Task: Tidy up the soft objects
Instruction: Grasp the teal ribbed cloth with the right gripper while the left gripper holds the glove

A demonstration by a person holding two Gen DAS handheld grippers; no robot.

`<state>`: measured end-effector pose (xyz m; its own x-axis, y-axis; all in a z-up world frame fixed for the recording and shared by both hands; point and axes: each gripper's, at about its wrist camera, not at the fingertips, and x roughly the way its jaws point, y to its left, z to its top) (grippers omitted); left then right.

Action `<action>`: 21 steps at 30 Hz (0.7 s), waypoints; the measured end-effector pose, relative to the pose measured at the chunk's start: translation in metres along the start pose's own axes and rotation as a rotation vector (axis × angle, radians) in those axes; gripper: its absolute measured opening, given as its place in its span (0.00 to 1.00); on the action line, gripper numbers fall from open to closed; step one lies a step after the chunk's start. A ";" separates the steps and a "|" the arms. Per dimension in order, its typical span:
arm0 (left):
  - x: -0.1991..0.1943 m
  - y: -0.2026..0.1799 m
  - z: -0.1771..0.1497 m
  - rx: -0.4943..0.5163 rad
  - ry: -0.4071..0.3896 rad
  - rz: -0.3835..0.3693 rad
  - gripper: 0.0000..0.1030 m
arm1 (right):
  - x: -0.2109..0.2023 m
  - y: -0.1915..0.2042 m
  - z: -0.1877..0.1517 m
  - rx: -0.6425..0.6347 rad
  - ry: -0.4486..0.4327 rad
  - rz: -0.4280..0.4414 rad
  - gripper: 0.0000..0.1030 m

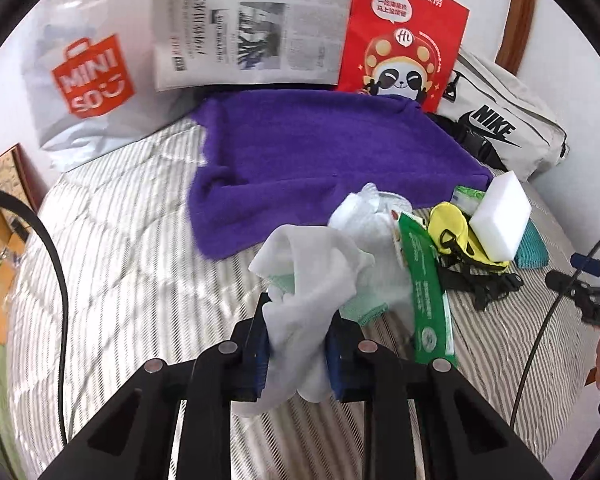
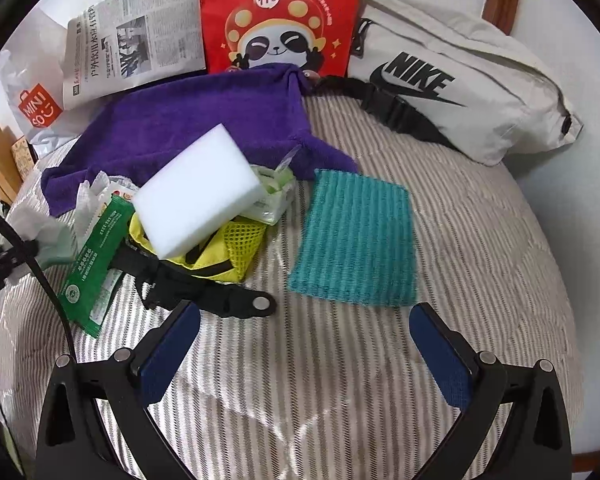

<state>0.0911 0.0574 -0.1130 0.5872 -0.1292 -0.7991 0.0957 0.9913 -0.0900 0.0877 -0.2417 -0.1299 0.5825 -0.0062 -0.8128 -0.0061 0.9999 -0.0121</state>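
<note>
Left gripper [image 1: 296, 356] is clamped on a white sock [image 1: 304, 300], blue pads pressing on the bunched fabric from both sides. Right gripper [image 2: 304, 356] is released, jaws wide apart with nothing between them, hovering over bare bedspread [image 2: 480, 240] just short of the teal cloth [image 2: 354, 240].

Risks, as I read it:
- The sock grip is on a loose fold, not the body. The free end hangs below the pads and the toe flops forward, so it could slip out on a fast move.
- The sock's far end sits against the white rag [image 1: 370, 216] and the green wipes pack [image 1: 424, 288] (can't tell if it's tangled or just touching). Pulling away could drag either one along.
- The white sponge block [image 2: 198, 192] is perched tilted on the yellow mesh pouch [image 2: 236, 248]. Any tug on that pile would likely tip it off.
- The black strap [image 2: 204, 292] runs out of the pouch toward the right gripper's left finger: a snag hazard if that hand goes in for the pile.

The sock itself: thin, white, crumpled, with a pale green cuff edge showing, lifted at the gripped end, at the near edge of the pile and just in front of the purple towel [image 1: 300, 152]. The teal cloth lies flat, ribbed, clear of the clutter, so an easy pick.
</note>
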 end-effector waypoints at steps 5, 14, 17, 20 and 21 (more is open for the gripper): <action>0.001 0.008 -0.013 -0.015 0.024 0.012 0.22 | 0.002 -0.017 0.001 0.046 -0.011 -0.013 1.00; 0.013 -0.002 -0.018 0.014 0.008 0.032 0.22 | 0.031 -0.045 0.018 0.119 -0.009 0.004 1.00; 0.015 -0.005 -0.018 0.019 0.001 0.034 0.22 | 0.049 -0.047 0.025 0.152 0.022 0.034 1.00; 0.016 -0.005 -0.018 0.011 -0.002 0.031 0.24 | 0.058 -0.044 0.029 0.144 0.027 0.022 1.00; 0.015 -0.004 -0.018 0.002 -0.003 0.028 0.24 | 0.062 -0.041 0.031 0.133 0.028 0.015 1.00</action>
<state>0.0854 0.0520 -0.1356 0.5919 -0.1017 -0.7995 0.0811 0.9945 -0.0665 0.1497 -0.2832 -0.1615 0.5602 0.0100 -0.8283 0.0944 0.9926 0.0758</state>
